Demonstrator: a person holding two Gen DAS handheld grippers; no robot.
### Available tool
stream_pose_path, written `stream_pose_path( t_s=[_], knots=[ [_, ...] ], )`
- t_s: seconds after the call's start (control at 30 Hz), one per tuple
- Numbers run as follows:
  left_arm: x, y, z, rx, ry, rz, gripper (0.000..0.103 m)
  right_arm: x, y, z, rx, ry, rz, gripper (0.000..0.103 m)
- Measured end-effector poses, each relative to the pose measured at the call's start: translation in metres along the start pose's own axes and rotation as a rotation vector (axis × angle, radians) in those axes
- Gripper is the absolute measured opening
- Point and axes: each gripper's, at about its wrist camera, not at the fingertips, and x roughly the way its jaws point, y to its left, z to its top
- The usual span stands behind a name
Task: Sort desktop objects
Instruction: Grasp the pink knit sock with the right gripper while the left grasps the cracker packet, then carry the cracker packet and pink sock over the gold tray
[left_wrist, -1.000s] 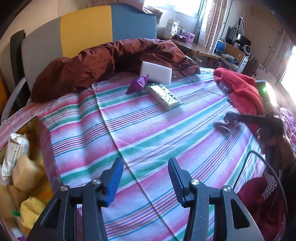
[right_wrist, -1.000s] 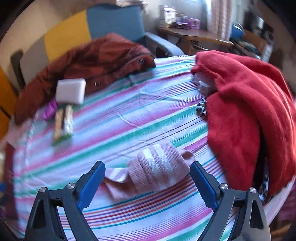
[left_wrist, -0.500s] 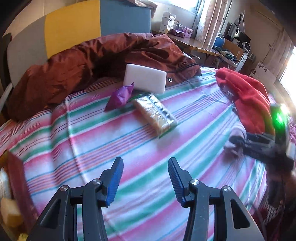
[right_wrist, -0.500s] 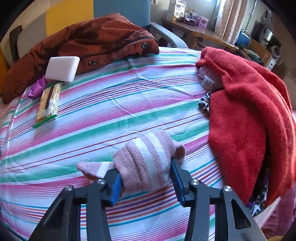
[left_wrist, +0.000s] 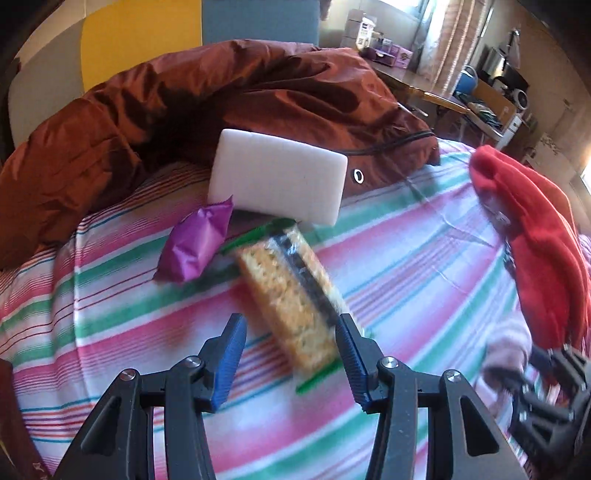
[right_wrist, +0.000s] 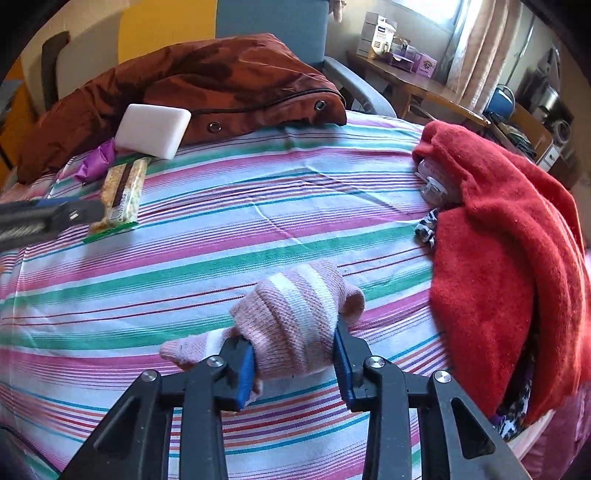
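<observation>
Daylight enters from a window (right_wrist: 424, 11) at the upper right of both views, blown out to white there. The striped cloth (right_wrist: 258, 229) is bright and evenly lit, with soft shadows under the brown jacket (left_wrist: 221, 92). The left wrist view is smeared by motion: the snack bar (left_wrist: 291, 291) and the purple packet (left_wrist: 195, 247) look streaked. The right wrist view is sharp. Both bend strongly at the edges, with dark rounded corners.
</observation>
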Motion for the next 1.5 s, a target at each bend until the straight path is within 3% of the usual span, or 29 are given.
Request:
stream_pose_path(
  t_s=[0.2,0.4,0.57,0.9,1.23,1.5],
  knots=[
    [0.018,-0.005,0.018,-0.038,0.006,0.037,0.060,-0.002,0.000,0.001,-0.002,-0.012,0.006,0.036],
    [0.035,-0.019,0.023,0.049,-0.012,0.118,0.059,-0.003,-0.001,0.001,-0.004,-0.015,0.005,0.037],
    [0.028,-0.017,0.012,0.074,-0.030,0.105,0.051,-0.002,0.000,0.001,-0.011,-0.014,0.003,0.037],
    [-0.011,-0.006,-0.056,0.121,-0.062,0.098,0.051,-0.006,0.011,0.000,-0.051,-0.036,0.035,0.037],
    [-0.057,0.017,-0.126,0.078,-0.099,0.115,0.051,-0.009,0.047,-0.008,-0.171,-0.029,0.148,0.037],
    [-0.073,0.034,-0.153,0.053,-0.112,0.129,0.051,-0.019,0.076,-0.013,-0.231,-0.041,0.267,0.037]
  ],
)
